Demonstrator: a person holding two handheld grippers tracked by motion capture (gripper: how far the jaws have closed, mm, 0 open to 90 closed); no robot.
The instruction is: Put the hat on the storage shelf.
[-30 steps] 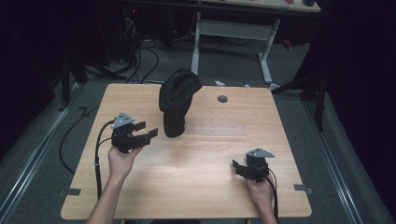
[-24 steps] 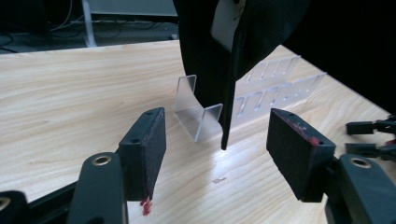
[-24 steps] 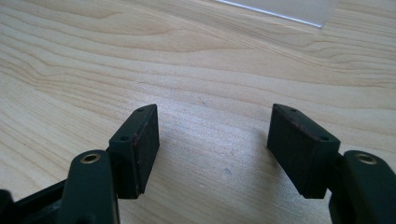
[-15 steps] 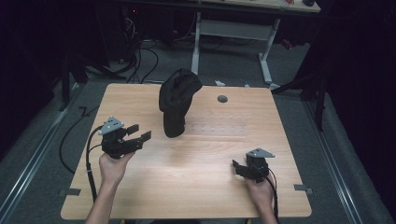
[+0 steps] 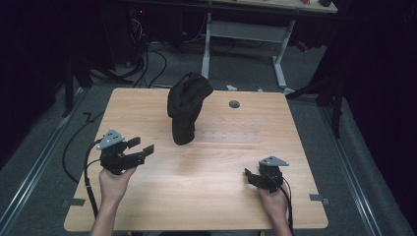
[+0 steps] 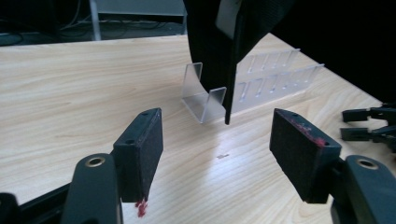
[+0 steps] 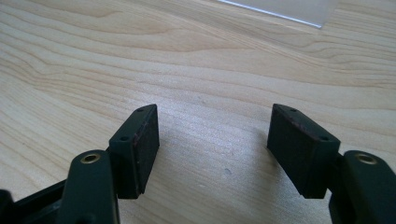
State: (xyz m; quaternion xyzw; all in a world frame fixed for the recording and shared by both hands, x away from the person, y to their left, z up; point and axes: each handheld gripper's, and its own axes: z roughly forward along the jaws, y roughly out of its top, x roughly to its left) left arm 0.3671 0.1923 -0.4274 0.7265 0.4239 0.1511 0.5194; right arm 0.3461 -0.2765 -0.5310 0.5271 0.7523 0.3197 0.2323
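A black cap-like fabric thing (image 5: 187,105) stands upright on a clear plastic stand (image 6: 205,100) at the middle of the wooden table (image 5: 206,196). In the left gripper view it (image 6: 233,37) hangs straight ahead, with a pale label inside. My left gripper (image 5: 142,146) is held to its left and nearer the person, pointing toward it. Its jaws (image 6: 217,154) have just been opening, with nothing between them. My right gripper (image 5: 249,177) rests low over the table at the near right, open (image 7: 215,144) over bare wood.
A clear slotted rack (image 6: 271,79) lies on the table to the right of the stand. A grey round grommet (image 5: 234,104) sits near the far edge. A white desk frame (image 5: 246,34) and cables are on the floor beyond. The right gripper (image 6: 369,123) shows at the left gripper view's right edge.
My left gripper has drawn back to the left and toward the near edge, away from the black thing. The right gripper has stayed put.
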